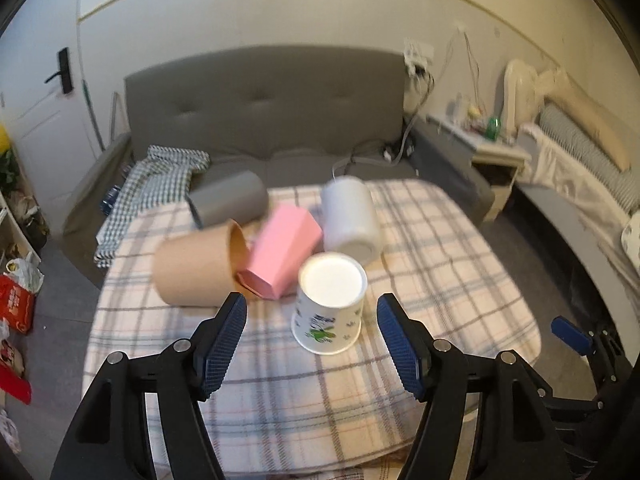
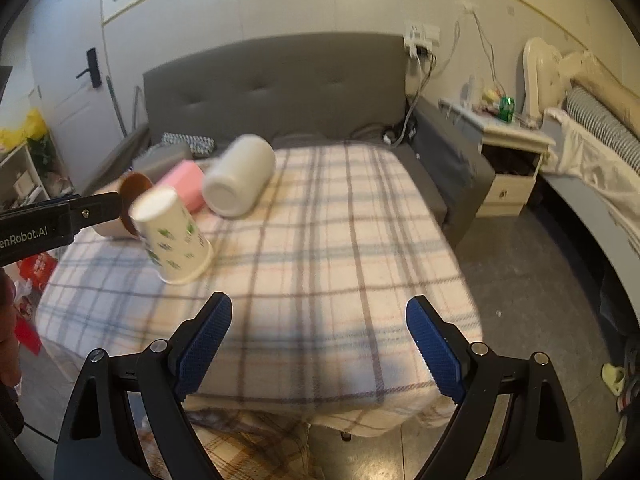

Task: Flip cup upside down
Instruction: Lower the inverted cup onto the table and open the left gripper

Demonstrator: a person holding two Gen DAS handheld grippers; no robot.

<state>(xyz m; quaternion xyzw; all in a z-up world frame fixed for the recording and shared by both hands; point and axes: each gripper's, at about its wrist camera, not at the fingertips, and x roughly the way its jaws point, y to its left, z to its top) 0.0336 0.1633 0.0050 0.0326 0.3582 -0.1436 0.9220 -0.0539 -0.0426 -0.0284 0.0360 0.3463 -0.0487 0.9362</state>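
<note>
1. Centrally, the printed paper cup (image 1: 329, 302) is shown standing mouth-down on the plaid tablecloth (image 1: 440, 280), its closed white base facing up; the long axis is seen as roughly vertical, though a slight lean appears in the right wrist view and may be lens distortion.
2. The left gripper (image 1: 312, 340) is shown released, its blue pads (image 1: 224, 344) spread wide; the cup lies just ahead of the gap, between the two finger lines and untouched.
3. The right gripper (image 2: 319, 344) is likewise shown spread and empty; the cup (image 2: 172, 236) lies well off to its left, so the left gripper is judged the nearer.
4. Behind the cup, a pink cup (image 1: 282, 258), a brown cup (image 1: 196, 270), a white cup (image 1: 350, 220) and a grey cup (image 1: 228, 198) are seen lying on their sides; one of these is judged the likelier next target.
</note>
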